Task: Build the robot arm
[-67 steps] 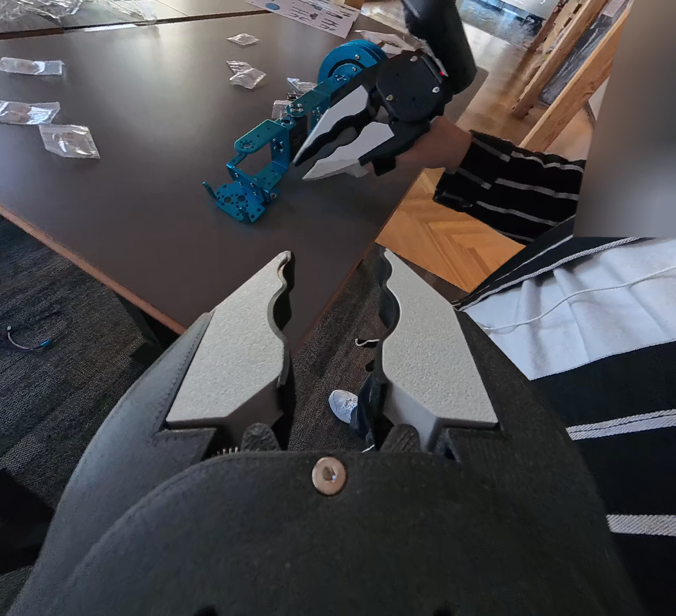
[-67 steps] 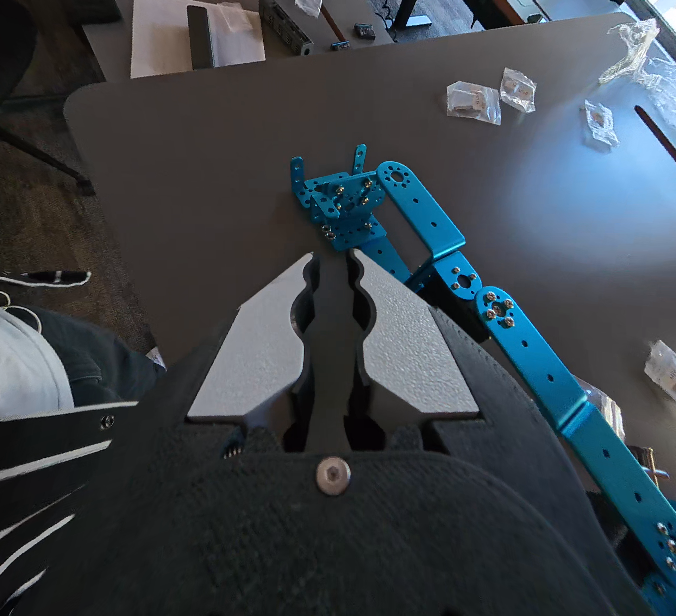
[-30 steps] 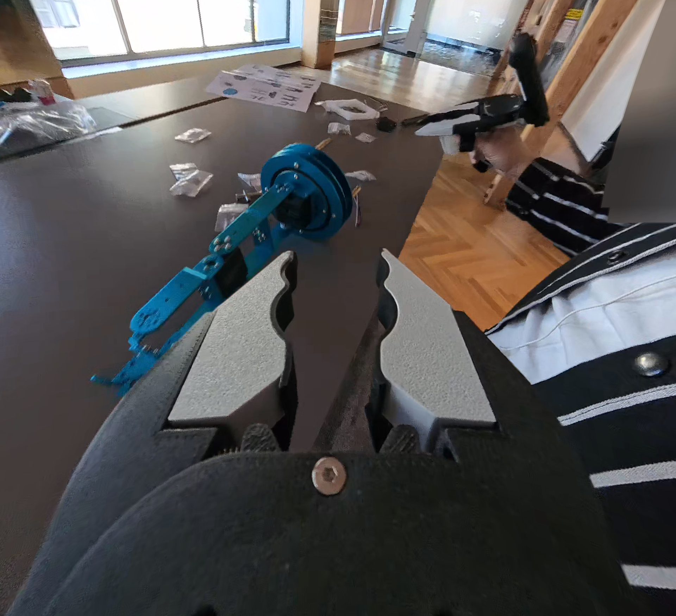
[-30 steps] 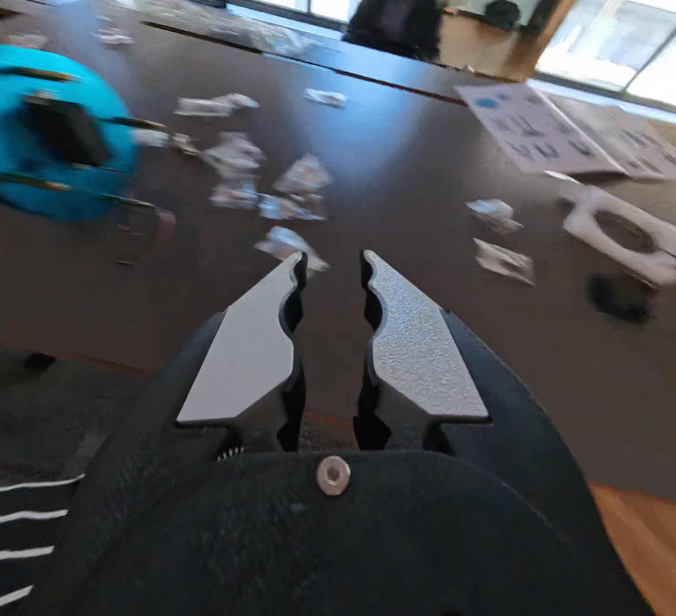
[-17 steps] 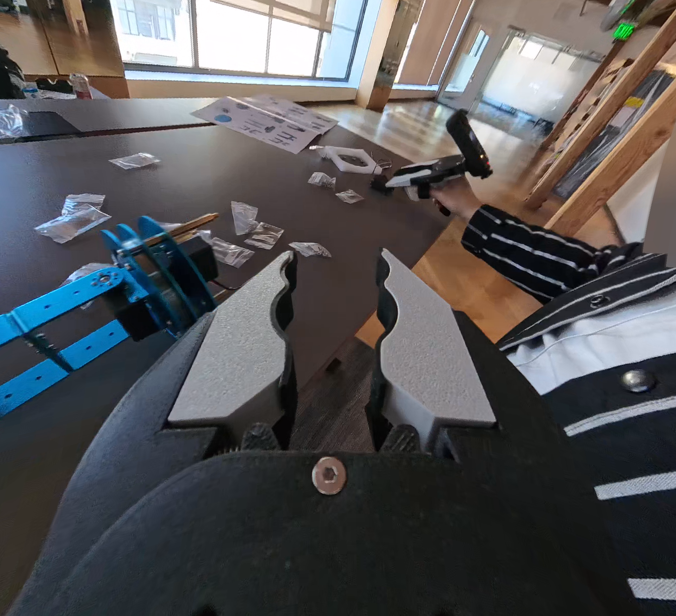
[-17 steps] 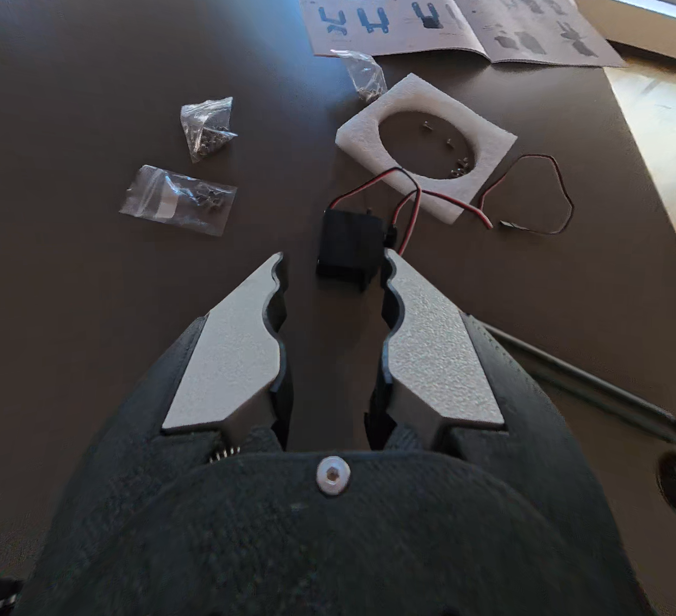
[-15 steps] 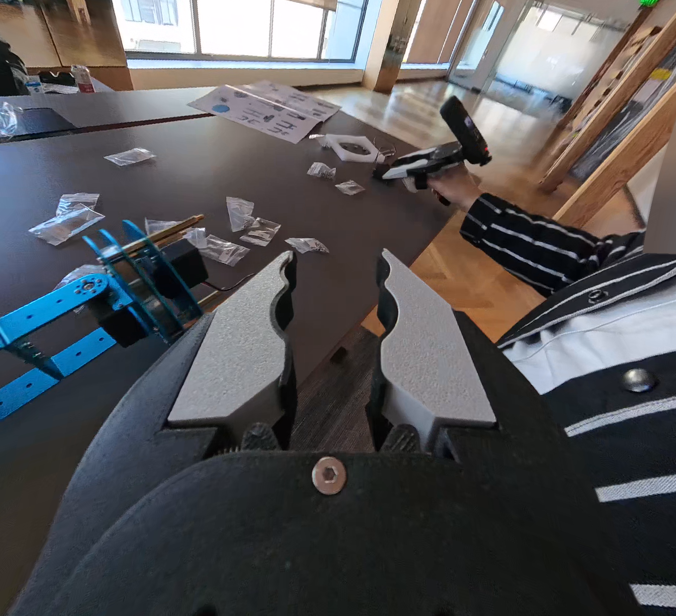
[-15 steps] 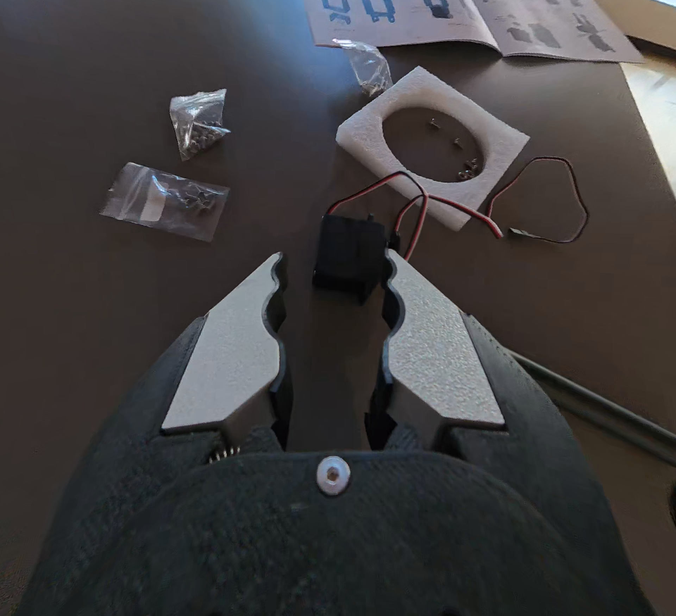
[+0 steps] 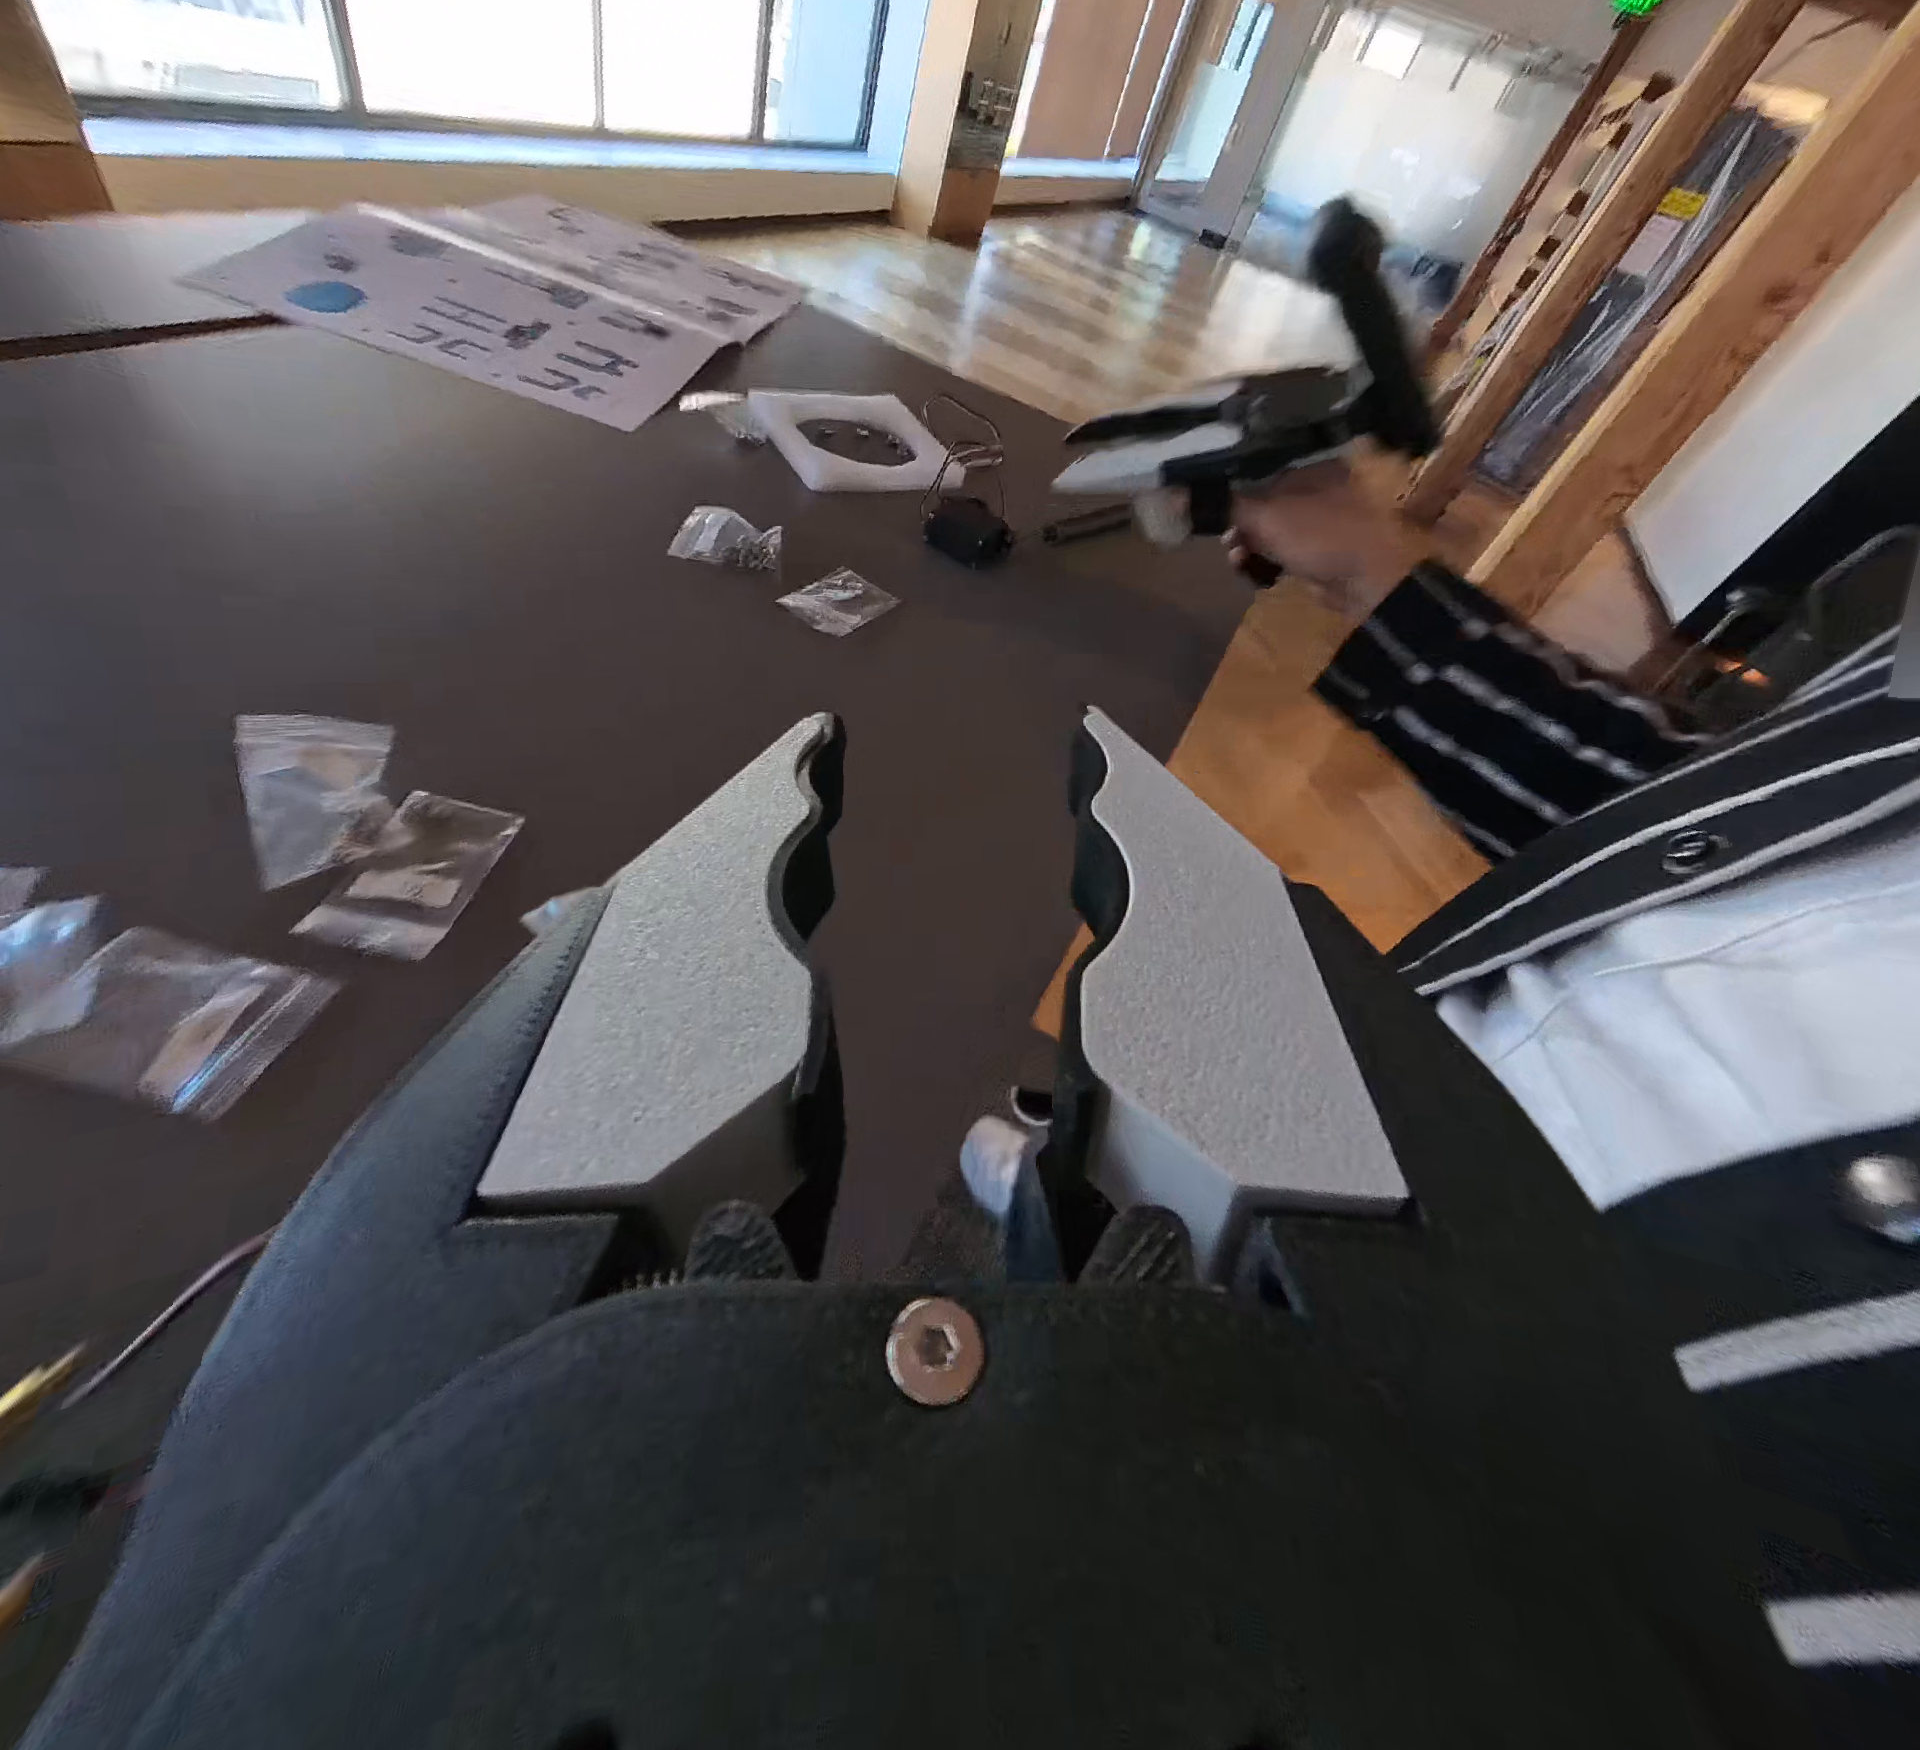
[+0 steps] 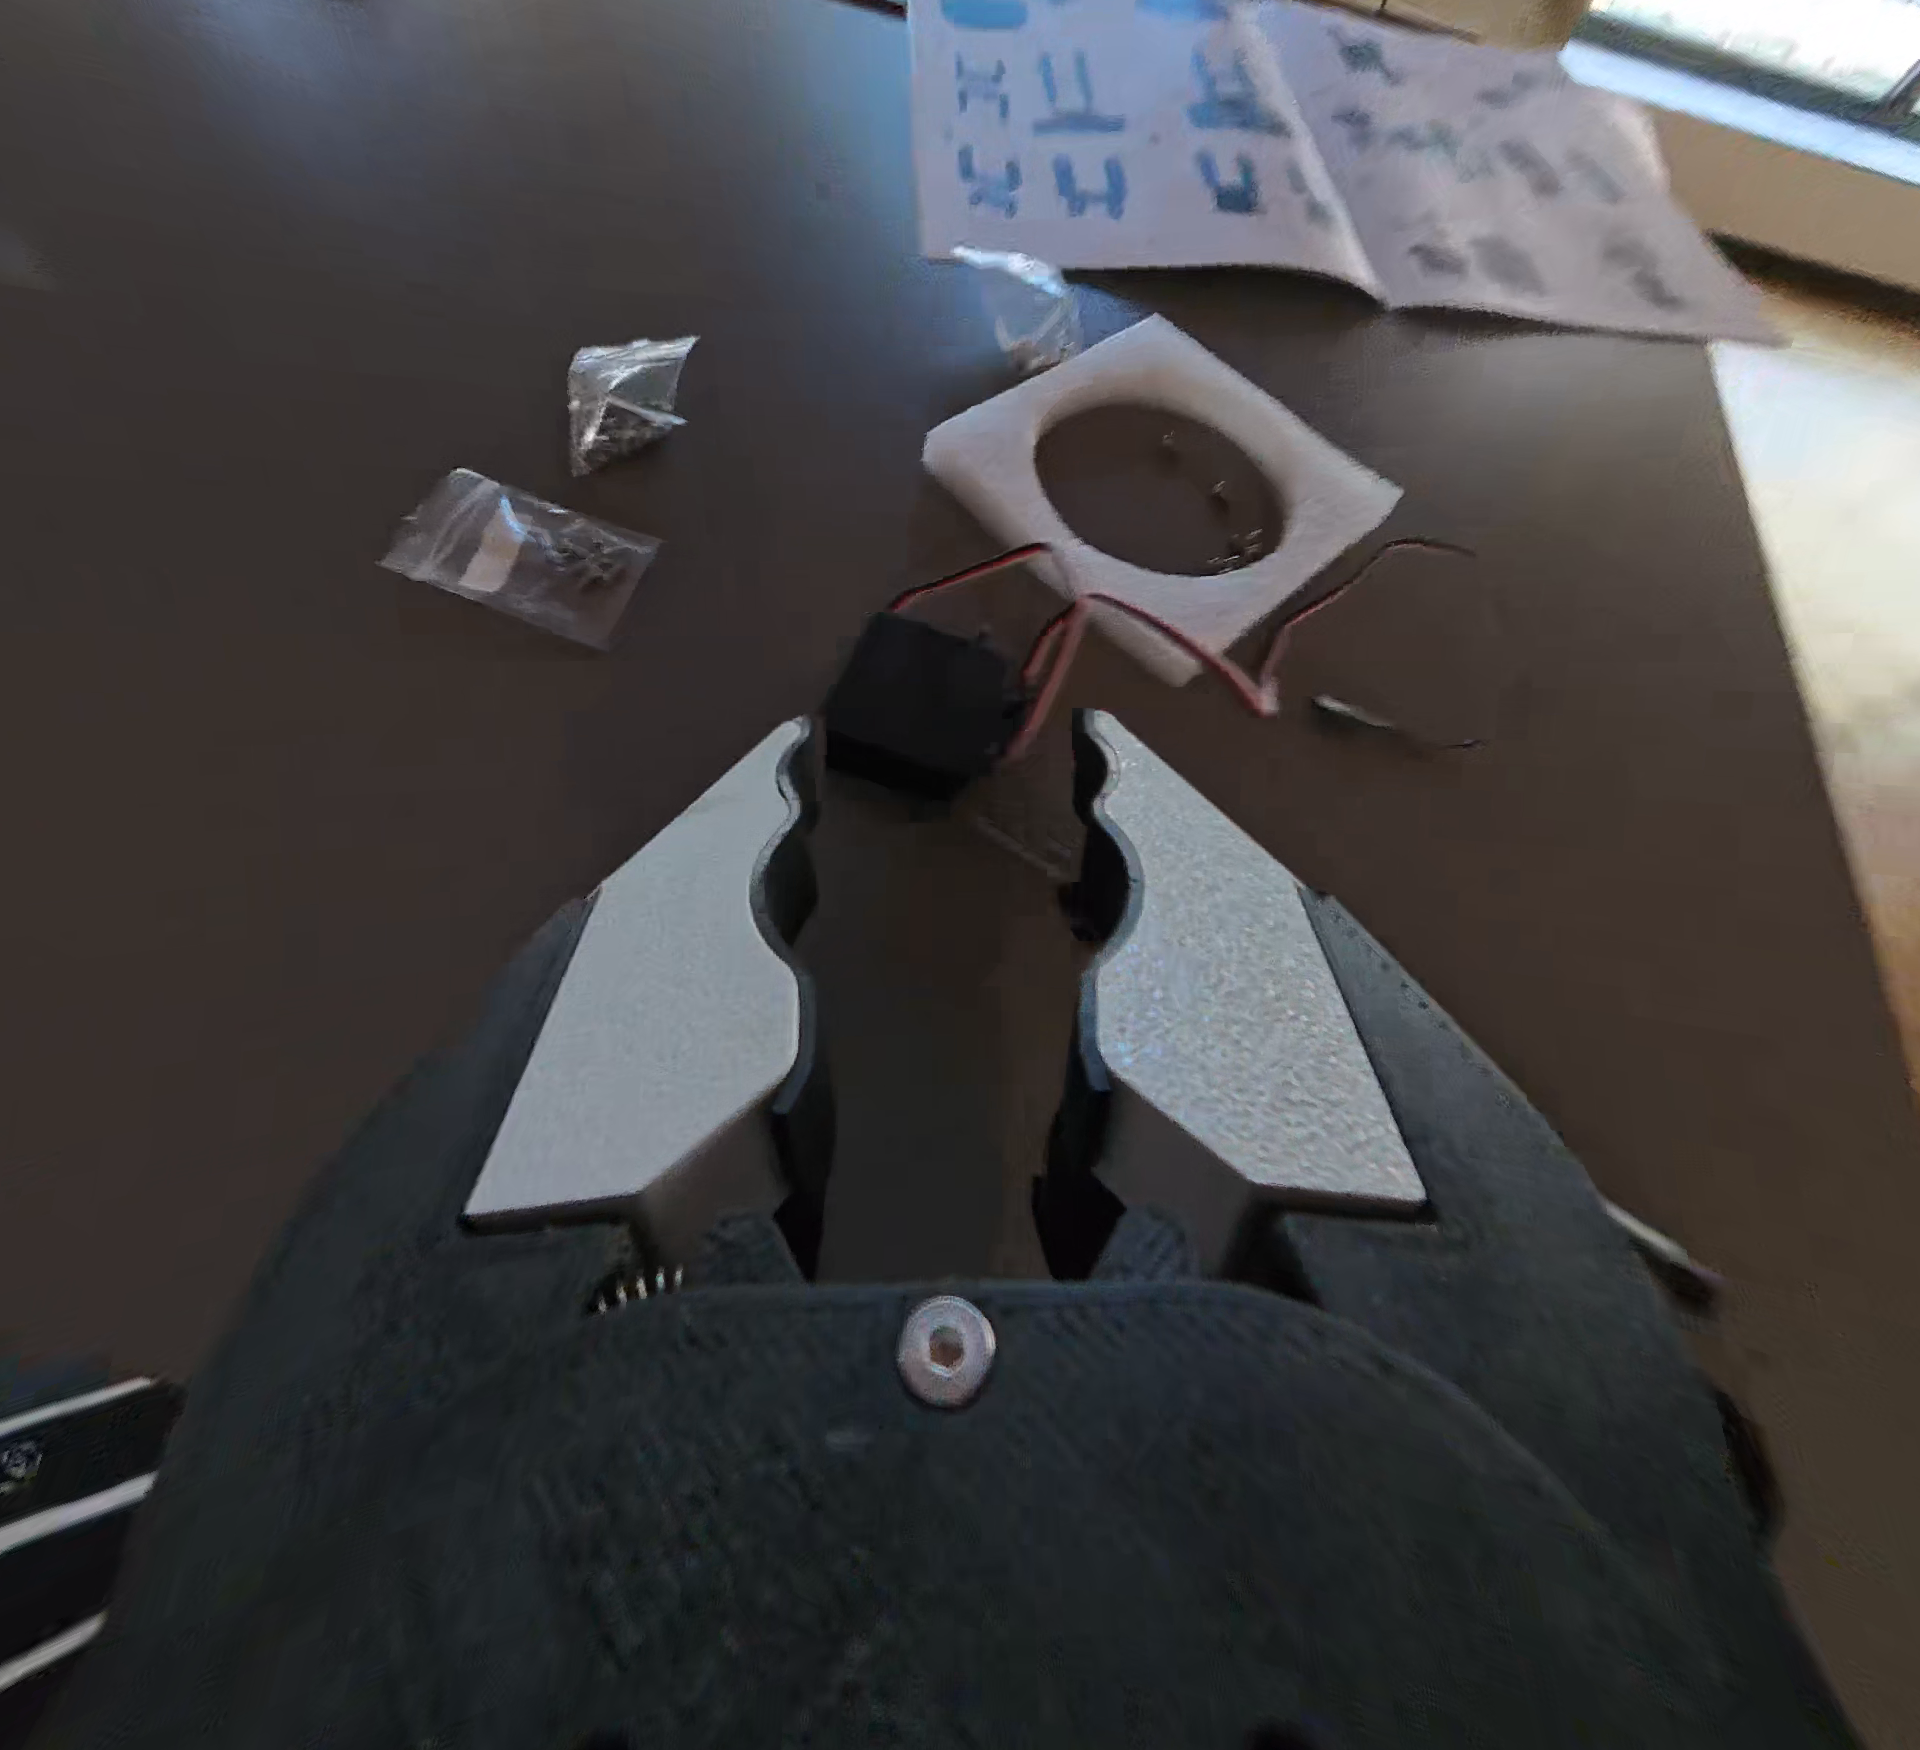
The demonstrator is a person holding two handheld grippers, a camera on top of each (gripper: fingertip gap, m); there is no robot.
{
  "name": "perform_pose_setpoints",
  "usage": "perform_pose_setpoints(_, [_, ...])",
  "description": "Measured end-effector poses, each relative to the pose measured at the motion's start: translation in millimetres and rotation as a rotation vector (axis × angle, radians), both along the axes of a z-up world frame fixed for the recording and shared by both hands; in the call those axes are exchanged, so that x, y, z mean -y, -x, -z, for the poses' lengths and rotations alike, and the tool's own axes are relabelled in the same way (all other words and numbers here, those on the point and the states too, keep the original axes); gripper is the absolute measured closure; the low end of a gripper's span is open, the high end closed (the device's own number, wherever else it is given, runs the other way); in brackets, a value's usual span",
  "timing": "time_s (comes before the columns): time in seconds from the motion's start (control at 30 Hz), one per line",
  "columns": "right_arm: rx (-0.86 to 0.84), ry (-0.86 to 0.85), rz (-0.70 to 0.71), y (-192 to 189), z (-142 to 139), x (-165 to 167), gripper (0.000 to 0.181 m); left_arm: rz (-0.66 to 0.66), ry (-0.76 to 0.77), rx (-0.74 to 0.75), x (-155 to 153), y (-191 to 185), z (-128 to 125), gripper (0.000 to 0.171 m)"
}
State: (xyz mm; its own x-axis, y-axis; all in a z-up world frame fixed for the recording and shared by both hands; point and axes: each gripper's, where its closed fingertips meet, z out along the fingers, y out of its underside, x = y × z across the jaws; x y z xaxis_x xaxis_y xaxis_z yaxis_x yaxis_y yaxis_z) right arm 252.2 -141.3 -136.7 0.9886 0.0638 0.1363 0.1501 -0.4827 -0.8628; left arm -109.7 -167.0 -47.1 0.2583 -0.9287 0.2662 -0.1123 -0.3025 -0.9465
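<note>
A small black servo motor with red, black and white wires lies on the dark table. My right gripper is open and empty, its fingertips just short of the servo on either side. The servo also shows in the left wrist view, with the right gripper hovering just right of it. My left gripper is open and empty above the table near its right edge.
A white foam square with a round hole lies behind the servo, an open printed sheet beyond it. Small clear bags of hardware lie left of the servo, more near my left gripper. Wood floor lies past the table edge. The left gripper's tips are roughly 35 cm from the right gripper's. My left tips are about 40 cm from the small black servo motor, my right tips only 5 cm.
My right gripper has left the blue bracket arm, swung to the table corner, opened wider and closed in on the servo. My left gripper has turned right, so the blue arm has left its view.
</note>
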Motion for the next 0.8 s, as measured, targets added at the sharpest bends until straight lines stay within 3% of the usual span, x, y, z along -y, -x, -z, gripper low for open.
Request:
perform_pose_setpoints(0.13, [0.036, -0.026, -0.059, -74, -20, 5, 0.133, -0.053, 0.019, -0.102, -12, -101, 33, 0.124])
perform_pose_setpoints(0.27, [0.133, -0.045, -0.224, -142, -36, -11, 0.133, -0.216, 0.008, -0.190, -24, -219, 62, 0.110])
perform_pose_setpoints(0.4, [0.105, 0.010, -0.452, -165, -32, -17, 0.132, -0.320, 0.091, -0.299, -30, -315, 88, 0.105])
perform_pose_setpoints(0.53, [0.067, 0.003, -0.595, -177, -29, -23, 0.133, -0.469, 0.111, -0.422, -38, -350, 110, 0.106])
perform_pose_setpoints(0.63, [0.005, -0.011, -0.672, -175, -24, -30, 0.133, -0.592, 0.127, -0.502, -49, -353, 125, 0.105])
perform_pose_setpoints(0.8, [-0.077, -0.006, -0.825, -156, -11, -32, 0.134, -0.680, 0.194, -0.557, -55, -354, 141, 0.112])
